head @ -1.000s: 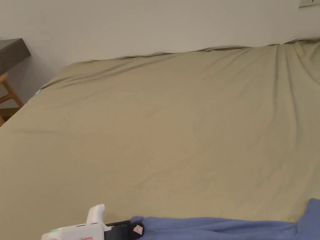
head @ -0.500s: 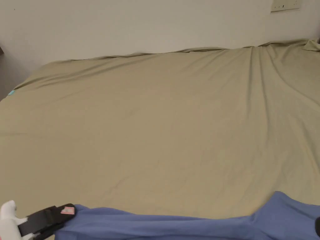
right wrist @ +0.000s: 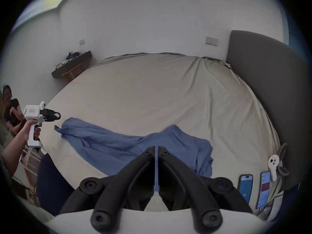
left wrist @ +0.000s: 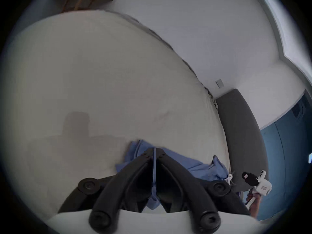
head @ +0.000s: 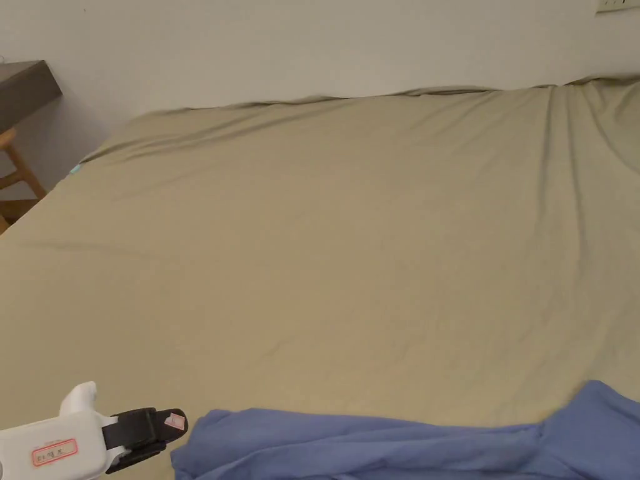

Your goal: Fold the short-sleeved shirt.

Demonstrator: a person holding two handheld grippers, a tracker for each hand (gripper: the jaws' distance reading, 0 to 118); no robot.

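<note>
The blue short-sleeved shirt lies stretched left to right and rumpled along the near edge of the bed. My left gripper hovers just left of the shirt's left end. Its jaws are together and a strip of sheet separates them from the cloth. In the right gripper view the left gripper stays clear of the shirt. My right gripper is over the shirt's near right part with its jaws together. The left gripper view has the right gripper beyond the shirt's right end, not touching it.
A grey headboard bounds the bed on the right. Two phones and a white controller rest at the bed's near right corner. A dark shelf on wooden legs stands far left. Another person sits at the left.
Earlier the shirt's left end hung stretched from my left gripper's tips. That end now lies crumpled on the sheet, apart from the gripper. The head camera swung right, then back.
</note>
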